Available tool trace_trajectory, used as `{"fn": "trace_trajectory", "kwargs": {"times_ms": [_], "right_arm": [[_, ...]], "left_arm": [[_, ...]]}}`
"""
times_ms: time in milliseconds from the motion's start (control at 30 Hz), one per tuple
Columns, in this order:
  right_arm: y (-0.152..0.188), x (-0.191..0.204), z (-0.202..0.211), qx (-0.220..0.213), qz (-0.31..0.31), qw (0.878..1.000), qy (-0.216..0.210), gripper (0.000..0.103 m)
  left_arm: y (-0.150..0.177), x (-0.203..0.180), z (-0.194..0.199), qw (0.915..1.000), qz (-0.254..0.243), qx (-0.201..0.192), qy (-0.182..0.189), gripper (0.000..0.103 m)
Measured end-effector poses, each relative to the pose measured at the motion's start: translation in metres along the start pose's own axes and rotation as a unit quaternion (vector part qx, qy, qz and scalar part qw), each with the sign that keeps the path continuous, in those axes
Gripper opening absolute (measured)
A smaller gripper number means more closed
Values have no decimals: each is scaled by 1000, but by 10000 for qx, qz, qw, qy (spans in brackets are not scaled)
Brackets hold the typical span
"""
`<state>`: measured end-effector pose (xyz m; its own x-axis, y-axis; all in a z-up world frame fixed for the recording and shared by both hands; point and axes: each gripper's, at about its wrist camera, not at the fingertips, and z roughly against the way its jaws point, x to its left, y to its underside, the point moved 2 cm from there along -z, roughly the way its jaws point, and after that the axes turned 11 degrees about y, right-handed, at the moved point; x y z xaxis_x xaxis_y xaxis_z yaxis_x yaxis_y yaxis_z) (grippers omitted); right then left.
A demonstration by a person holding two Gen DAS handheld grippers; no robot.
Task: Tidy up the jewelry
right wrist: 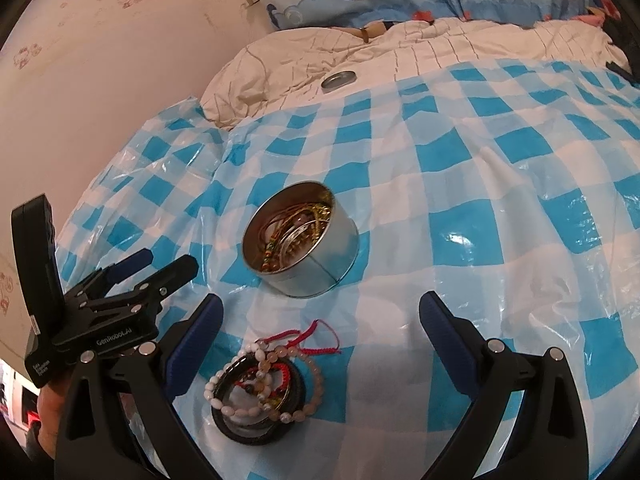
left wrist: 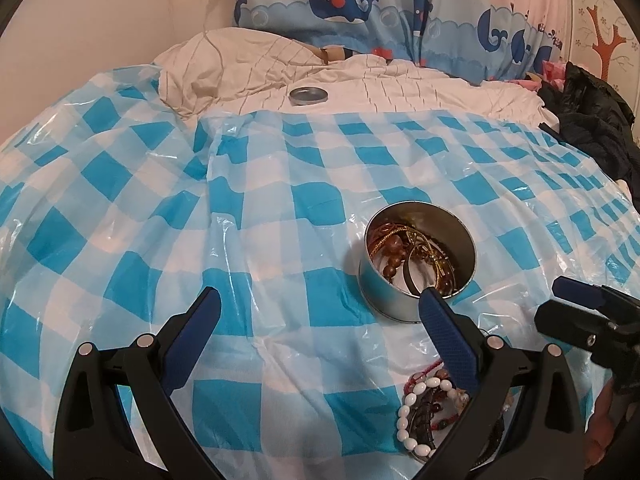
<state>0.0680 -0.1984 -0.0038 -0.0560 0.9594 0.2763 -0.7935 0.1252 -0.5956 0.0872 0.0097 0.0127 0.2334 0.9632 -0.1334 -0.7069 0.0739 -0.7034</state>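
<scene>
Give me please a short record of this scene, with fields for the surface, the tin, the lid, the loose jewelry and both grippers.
surface: bed under a blue checked sheet
tin: open, upright, bracelets inside
lid: far off on the white bedding, apart from the tin
pile: bracelets heaped on the sheet, near side of the tin
left gripper: open, empty
right gripper: open, empty, above the pile

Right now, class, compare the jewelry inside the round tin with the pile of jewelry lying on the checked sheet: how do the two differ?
The jewelry in the tin is walled in by the metal tin; the loose pile lies openly on the checked sheet. The tin's pieces look mostly brown and gold; the pile includes white beads and red cord. The pile lies nearer both cameras. Both are tangled bracelets.
</scene>
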Motion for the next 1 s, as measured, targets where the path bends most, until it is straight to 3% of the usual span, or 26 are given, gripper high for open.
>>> {"fn": "trace_trajectory", "kwargs": {"times_ms": [333,1000], "right_arm": [[-1,-7,-6,179,-148,9997,-77,94],[11,2,-7,266,-83,9996,12,94]], "left_arm": [[1,-11,-10,9998,-142,151,24,95],[7,-7,9,9998,-146,102,15,95]]}}
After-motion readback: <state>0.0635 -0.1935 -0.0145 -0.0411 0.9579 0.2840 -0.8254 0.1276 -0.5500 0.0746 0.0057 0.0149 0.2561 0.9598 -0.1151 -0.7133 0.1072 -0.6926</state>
